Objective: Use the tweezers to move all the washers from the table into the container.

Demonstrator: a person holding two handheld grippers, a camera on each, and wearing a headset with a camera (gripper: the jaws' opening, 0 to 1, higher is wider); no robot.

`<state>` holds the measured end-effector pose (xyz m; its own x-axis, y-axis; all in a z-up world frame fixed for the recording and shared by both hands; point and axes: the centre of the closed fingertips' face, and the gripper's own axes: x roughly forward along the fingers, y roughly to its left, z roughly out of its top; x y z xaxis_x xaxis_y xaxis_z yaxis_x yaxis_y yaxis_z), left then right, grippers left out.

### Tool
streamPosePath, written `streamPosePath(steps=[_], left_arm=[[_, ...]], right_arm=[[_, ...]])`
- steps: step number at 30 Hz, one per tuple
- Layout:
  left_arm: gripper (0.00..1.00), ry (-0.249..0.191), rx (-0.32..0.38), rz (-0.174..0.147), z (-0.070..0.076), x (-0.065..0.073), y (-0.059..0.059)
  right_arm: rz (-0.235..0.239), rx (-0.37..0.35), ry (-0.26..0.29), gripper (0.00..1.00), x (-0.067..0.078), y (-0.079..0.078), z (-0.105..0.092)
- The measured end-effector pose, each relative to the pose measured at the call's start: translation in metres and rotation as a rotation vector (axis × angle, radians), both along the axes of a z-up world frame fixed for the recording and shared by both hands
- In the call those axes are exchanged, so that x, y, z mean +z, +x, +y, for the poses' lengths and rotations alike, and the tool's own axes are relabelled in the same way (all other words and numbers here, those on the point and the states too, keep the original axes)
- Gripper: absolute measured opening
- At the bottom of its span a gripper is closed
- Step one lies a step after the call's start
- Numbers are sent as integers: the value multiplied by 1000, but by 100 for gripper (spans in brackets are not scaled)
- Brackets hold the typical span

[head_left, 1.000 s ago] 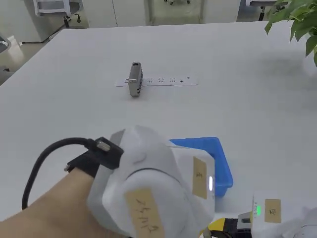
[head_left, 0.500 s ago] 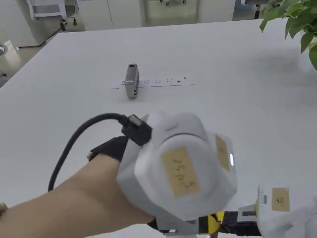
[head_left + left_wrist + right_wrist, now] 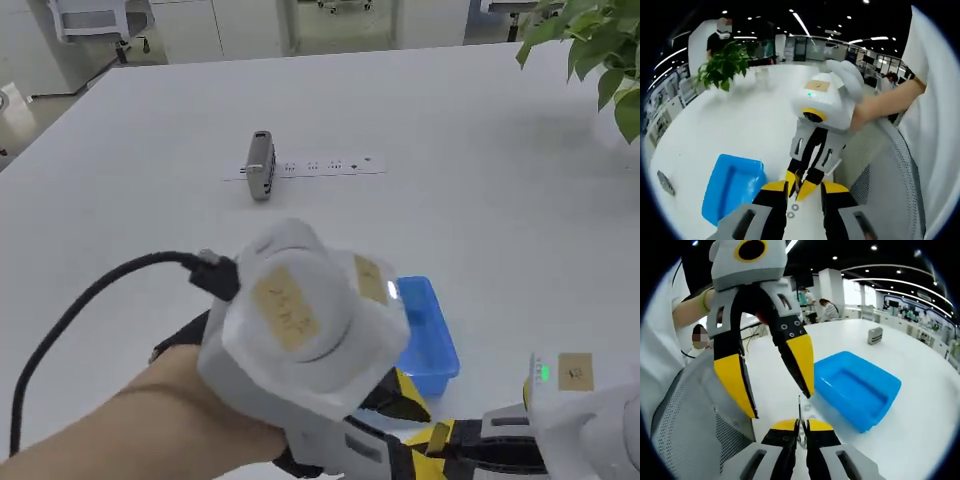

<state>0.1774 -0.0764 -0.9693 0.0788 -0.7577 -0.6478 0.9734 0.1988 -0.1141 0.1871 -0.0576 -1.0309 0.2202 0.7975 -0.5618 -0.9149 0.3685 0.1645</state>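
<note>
A blue container (image 3: 432, 335) sits on the white table (image 3: 480, 170), also seen as the blue container (image 3: 858, 386). My left gripper (image 3: 802, 193) is open, its yellow-tipped jaws spread over two small washers (image 3: 793, 210) lying on the table. Facing it, my right gripper (image 3: 800, 432) is shut on the thin metal tweezers (image 3: 799, 415), whose tip points down at the table beside the container. In the head view the left gripper's white body (image 3: 300, 330) hides most of both sets of jaws.
A white power strip (image 3: 320, 166) with a grey adapter (image 3: 260, 165) lies farther back on the table. A leafy plant (image 3: 595, 50) hangs over the far right corner. A grey mesh chair (image 3: 890, 195) is close behind the near table edge.
The left gripper swung right across the blue container, then dropped back down and left, uncovering it. The right gripper has stayed at the lower right. The head camera shifted slightly.
</note>
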Motion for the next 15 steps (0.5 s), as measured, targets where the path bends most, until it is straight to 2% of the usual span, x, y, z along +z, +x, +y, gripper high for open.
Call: streamPosePath(steps=[2,4,7,10,12,15], left_arm=[[31,-46,77,3,8,3,3],[40,-89,178,-19,23,5,7],[53,-148,333,-25,48,6,7],[66,-195,463,-54,72,6,9],[73,-212,554,-70,89,4,10],[82,-252,673,-71,109,2,12]], right_arm=[[25,-36,23,2,0,3,-2],[80,-89,57,2,-1,7,-5],[157,-163,121,2,-1,12,-11],[209,-210,168,2,1,15,-17],[226,-230,206,2,5,18,-18],[271,-267,269,2,12,21,-19]])
